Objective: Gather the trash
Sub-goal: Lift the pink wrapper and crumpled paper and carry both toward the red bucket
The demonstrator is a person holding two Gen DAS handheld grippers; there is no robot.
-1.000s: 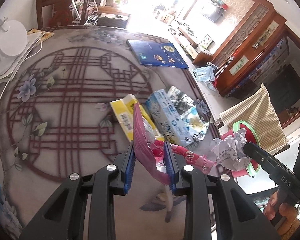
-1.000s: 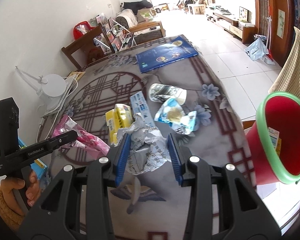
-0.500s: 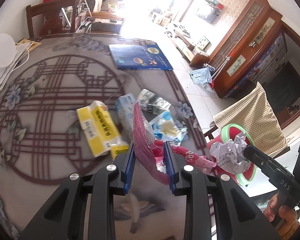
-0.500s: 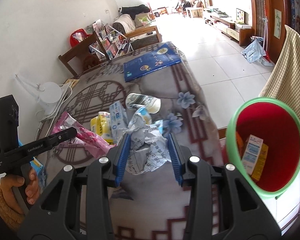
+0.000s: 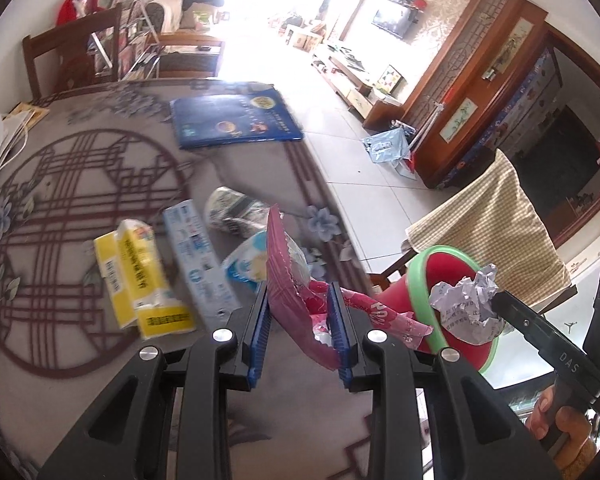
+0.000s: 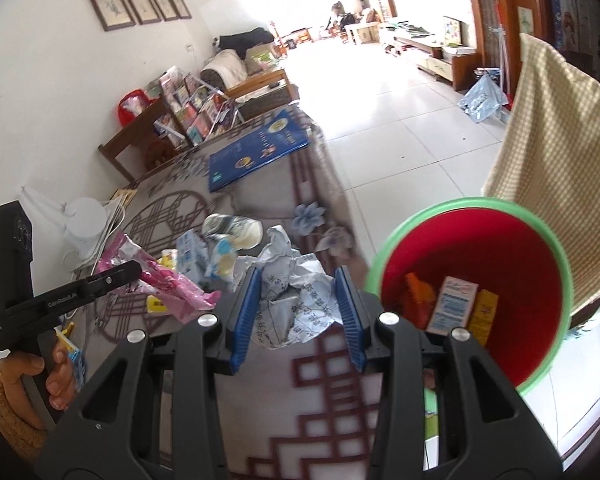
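Observation:
My left gripper (image 5: 298, 334) is shut on a pink snack wrapper (image 5: 290, 276), held above the table's right edge. My right gripper (image 6: 296, 304) is shut on a crumpled ball of printed paper (image 6: 296, 292), just left of a red bin with a green rim (image 6: 472, 280). In the left wrist view the paper ball (image 5: 466, 304) hangs over the bin (image 5: 424, 276). Several small cartons lie inside the bin (image 6: 454, 304). On the table remain a yellow box (image 5: 140, 276), a light blue carton (image 5: 198, 260), a blue-white packet (image 5: 244, 264) and a crushed foil wrapper (image 5: 234, 210).
A blue book (image 5: 232, 120) lies at the table's far end. A chair draped with a checked cloth (image 5: 496, 224) stands behind the bin. A white fan (image 6: 82, 222) and papers sit at the table's left. Tiled floor (image 6: 400, 132) lies beyond the table edge.
Both grippers have carried their trash rightward over the table toward the bin. The bin's mouth has come nearer in the right wrist view, showing the cartons inside.

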